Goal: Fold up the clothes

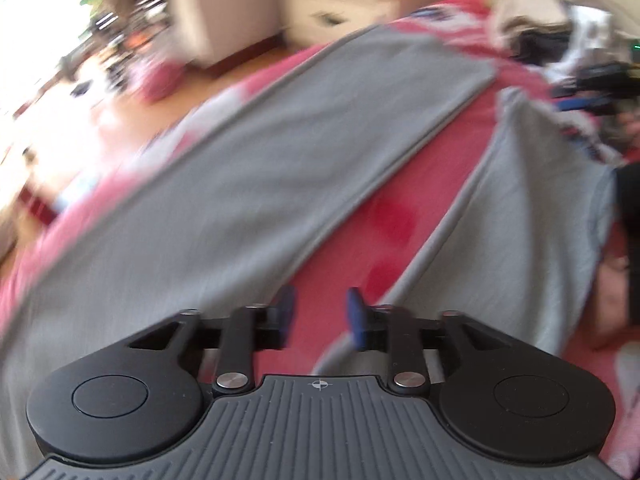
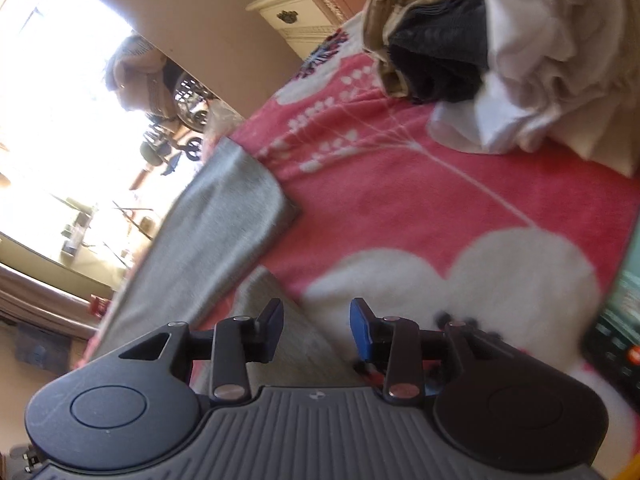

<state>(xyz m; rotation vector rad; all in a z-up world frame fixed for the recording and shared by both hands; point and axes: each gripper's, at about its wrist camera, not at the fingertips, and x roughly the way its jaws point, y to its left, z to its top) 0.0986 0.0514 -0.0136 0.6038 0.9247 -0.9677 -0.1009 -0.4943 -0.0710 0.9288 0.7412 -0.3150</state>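
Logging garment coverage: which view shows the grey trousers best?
Left wrist view: though blurred, both legs of the grey trousers spread across the pink blanket. The right wrist view shows only the leg ends at its left side.

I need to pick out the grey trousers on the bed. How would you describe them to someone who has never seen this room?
Start from the pink bedspread with large white flowers. The grey trousers lie spread flat on it, legs apart in a V. Unlike the crumpled pile of clothes further up the bed, they are plain grey and smoothed out.
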